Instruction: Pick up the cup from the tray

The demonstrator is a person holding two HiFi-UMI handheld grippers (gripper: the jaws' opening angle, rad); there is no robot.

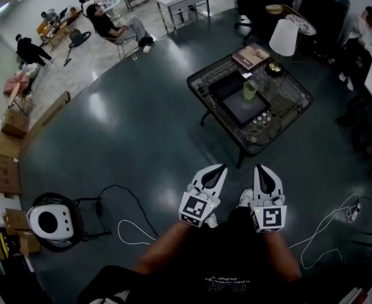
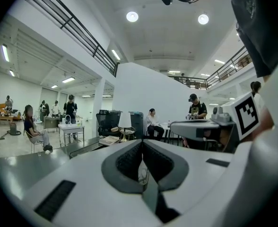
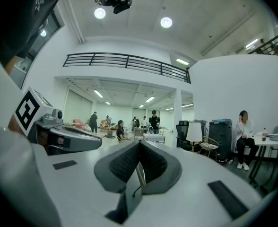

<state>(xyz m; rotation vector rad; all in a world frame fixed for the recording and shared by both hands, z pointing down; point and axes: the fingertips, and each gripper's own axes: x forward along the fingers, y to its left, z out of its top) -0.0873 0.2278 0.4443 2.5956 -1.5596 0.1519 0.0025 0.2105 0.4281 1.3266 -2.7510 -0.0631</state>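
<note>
Left gripper point(image 1: 219, 168) and right gripper point(image 1: 260, 168) (jaws together, both empty) hang well short of cup point(image 1: 250, 90) on tray point(image 1: 231, 98).

Cup point(image 1: 250, 90) — too small for detail, person's torso point(image 1: 227, 258) cut off below

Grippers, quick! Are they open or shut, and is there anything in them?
Left gripper: closed, holding nothing.
Right gripper: closed, holding nothing.

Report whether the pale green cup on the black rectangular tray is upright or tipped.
Upright: the pale green cup stands on its base on the black rectangular tray.
</note>
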